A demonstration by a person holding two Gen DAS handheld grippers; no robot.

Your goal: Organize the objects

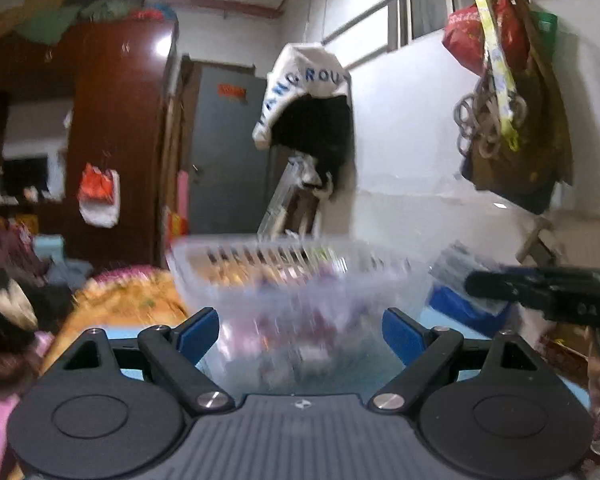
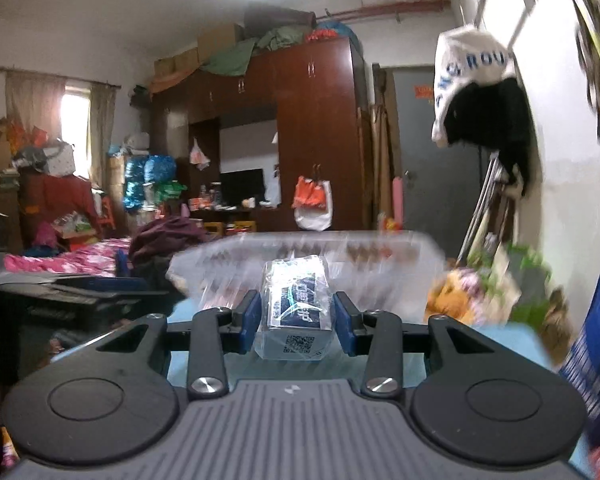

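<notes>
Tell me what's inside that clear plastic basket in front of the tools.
Through the clear basket only blurred purple and reddish shapes show; what they are cannot be told. The wrapped box in the right tool hides part of the basket from that side.

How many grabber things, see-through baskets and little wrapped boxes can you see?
Grippers: 2, the left gripper with jaws wide open and the right gripper with jaws shut on the box.
Clear plastic basket: 1, blurred.
Wrapped box: 1.
Total: 4.
</notes>
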